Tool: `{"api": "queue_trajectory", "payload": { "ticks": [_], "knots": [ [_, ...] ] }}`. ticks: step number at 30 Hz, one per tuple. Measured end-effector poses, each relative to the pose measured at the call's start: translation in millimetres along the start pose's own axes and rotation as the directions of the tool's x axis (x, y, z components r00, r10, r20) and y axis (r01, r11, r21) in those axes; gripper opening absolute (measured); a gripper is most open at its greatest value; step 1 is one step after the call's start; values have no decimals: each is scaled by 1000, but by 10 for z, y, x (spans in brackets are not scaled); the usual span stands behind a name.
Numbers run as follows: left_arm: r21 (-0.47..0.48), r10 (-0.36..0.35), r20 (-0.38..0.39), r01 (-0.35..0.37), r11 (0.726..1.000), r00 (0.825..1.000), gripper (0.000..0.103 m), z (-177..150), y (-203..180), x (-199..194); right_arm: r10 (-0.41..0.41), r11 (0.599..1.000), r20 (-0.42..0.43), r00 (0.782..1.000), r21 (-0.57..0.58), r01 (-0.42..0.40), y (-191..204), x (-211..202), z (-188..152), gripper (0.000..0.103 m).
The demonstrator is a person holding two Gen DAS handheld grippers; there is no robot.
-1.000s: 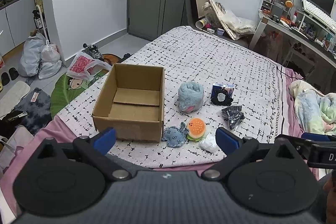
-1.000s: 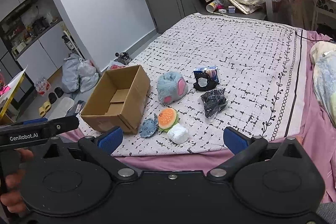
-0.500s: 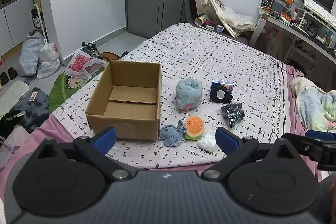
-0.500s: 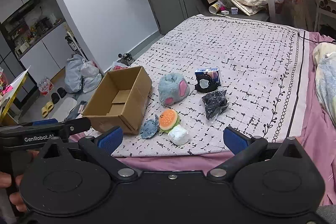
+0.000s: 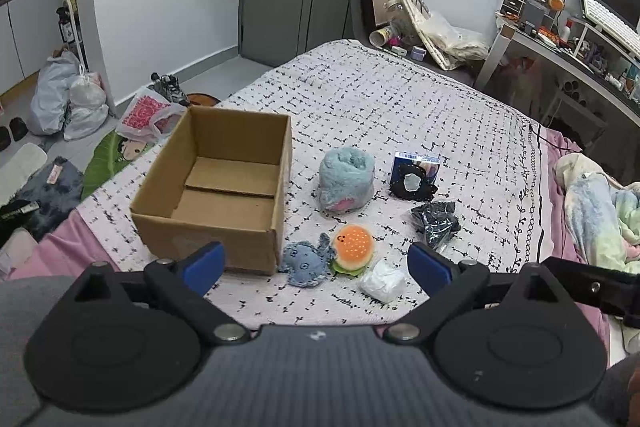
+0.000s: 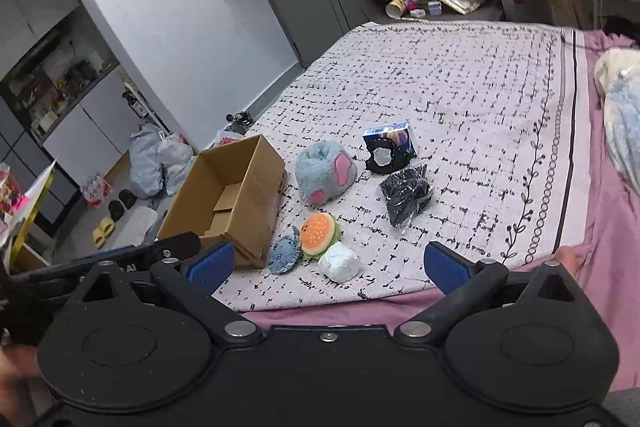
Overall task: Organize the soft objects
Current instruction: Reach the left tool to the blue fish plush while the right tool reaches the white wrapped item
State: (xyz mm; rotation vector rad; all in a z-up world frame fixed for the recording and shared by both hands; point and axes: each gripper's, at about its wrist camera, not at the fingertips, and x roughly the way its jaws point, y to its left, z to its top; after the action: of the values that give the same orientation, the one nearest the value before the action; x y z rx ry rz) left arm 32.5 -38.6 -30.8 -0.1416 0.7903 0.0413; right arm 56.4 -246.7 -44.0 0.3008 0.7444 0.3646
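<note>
Nothing is held yet, so the step in hand reads as the approach to a first soft toy; both grippers hang short of the bed's near edge with their fingers spread wide and empty. The left gripper (image 5: 316,261) looks over the cardboard box (image 5: 224,183), which stands open and empty on the bed (image 5: 400,99) toward its left near corner; the right gripper (image 6: 328,263) faces the same cluster from further right.

To do it well, I would take the nearest toys first and one at a time; come down from above with the fingers straddling the toy across its narrow width, close only enough to dent the plush, lift clear of the box wall, then release low inside so it does not bounce out.

The blue whale plush (image 5: 306,263) lies just beside the box's near right corner, touching the burger plush (image 5: 354,247); the white soft lump (image 5: 382,283) sits just right of the burger. In the left wrist view these three fall between the two fingers, but beyond the tips and untouched. The fluffy blue paw plush (image 5: 346,179) sits further back; the small printed box (image 5: 416,175) and the black bagged item (image 5: 436,223) lie to its right, and whether those two count as soft I cannot tell.
</note>
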Motion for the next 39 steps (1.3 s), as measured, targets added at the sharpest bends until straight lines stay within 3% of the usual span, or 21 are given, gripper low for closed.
{"api": "queue_trajectory", "payload": {
  "ticks": [8, 17, 21, 39],
  "knots": [
    [-66, 1, -50, -4, 998, 999, 90, -29, -21, 335, 15, 992, -40, 999, 129, -10, -237, 229, 36, 91],
    [-164, 10, -115, -29, 986, 993, 75, -68, 44, 753, 72, 986, -99, 993, 157, -56, -240, 569, 39, 85],
    [-172, 22, -131, -44, 984, 991, 74, -111, 24, 903, 69, 985, -127, 990, 164, -47, -253, 748, 32, 76],
    [-257, 103, -180, -147, 955, 978, 68, -164, -51, 1361, 74, 933, -174, 982, 359, -7, -483, 1334, 18, 65]
  ]
}}
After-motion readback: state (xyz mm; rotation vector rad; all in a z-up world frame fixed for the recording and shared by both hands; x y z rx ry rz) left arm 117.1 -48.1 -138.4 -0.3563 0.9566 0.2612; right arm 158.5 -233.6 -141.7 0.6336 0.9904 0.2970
